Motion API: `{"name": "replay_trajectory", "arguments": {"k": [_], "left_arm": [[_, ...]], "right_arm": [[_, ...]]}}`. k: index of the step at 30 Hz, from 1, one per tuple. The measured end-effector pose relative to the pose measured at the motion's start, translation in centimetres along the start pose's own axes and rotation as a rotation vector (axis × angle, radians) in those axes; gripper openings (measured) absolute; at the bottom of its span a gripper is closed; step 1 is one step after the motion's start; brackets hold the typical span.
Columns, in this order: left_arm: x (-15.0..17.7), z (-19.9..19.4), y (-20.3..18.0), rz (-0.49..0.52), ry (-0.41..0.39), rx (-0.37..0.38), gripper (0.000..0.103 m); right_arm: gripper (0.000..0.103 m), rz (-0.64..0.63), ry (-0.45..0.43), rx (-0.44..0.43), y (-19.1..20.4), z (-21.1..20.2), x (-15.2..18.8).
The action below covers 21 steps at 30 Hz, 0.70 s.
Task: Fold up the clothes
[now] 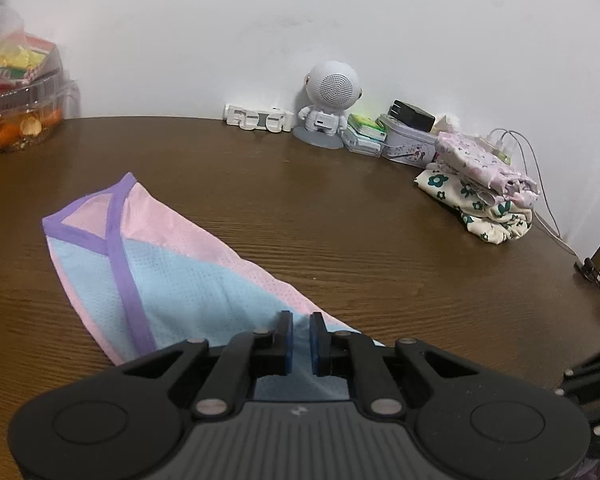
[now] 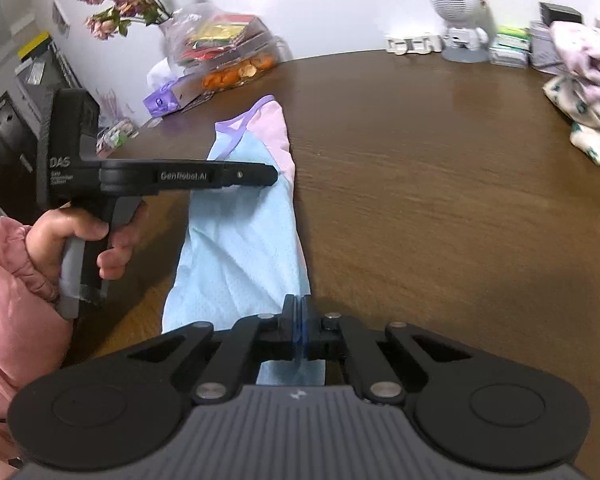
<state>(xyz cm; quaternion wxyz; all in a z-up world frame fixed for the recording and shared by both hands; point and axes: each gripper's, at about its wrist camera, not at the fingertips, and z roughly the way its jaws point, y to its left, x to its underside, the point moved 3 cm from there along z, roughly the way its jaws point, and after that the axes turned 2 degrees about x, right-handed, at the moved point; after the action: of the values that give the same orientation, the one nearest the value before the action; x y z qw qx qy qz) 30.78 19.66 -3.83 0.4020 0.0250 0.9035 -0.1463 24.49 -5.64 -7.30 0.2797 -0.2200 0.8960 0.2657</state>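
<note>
Left wrist view. My left gripper (image 1: 300, 340) hangs low over the near end of the shirt (image 1: 160, 264), its blue pads a little apart with cloth showing in the gap; nothing is pinched. The shirt, pink and light blue with purple trim, lies as a long narrow strip on the tabletop (image 1: 340, 208), running from the near edge out toward the left. A pile of folded clothes (image 1: 480, 196) sits at the far right edge, beside a small astronaut speaker (image 1: 328, 108) against the wall.

Right wrist view. My right gripper (image 2: 300, 332) is clamped on the shirt's near hem (image 2: 292, 372), the pads pressed together on the blue cloth. The left gripper reaches across the middle of the strip from the left, held in my hand (image 2: 80, 240); from here I cannot tell how its pads stand. The picture is blurred toward the far edge.

Step in hand, as I judge it: the shirt already lies narrowed lengthwise, and a crosswise fold is being prepared. The next move calls for the hem to travel toward the collar (image 2: 240, 124) while the middle stays flat.
</note>
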Motion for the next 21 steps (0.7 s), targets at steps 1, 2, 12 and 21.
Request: {"name": "replay_trajectory", "arguments": {"k": [1,2,12,21], "left_arm": [[0.0,0.1,0.1,-0.004,-0.001,-0.004,0.010],[0.0,0.2,0.3,-0.008,-0.002,-0.008,0.011],[-0.3,-1.3,3.7,-0.120,-0.053,-0.108,0.012],[-0.7,-2.2,8.0,-0.292,-0.061,-0.181,0.036]], "right_arm": [[0.009,0.010,-0.010,-0.010,0.0,-0.4,0.1],[0.011,0.020,-0.022,-0.023,-0.1,-0.8,0.2],[0.040,-0.303,-0.054,-0.139,4.5,-3.4,2.0],[0.045,-0.504,-0.014,0.029,8.6,-1.9,4.3]]}}
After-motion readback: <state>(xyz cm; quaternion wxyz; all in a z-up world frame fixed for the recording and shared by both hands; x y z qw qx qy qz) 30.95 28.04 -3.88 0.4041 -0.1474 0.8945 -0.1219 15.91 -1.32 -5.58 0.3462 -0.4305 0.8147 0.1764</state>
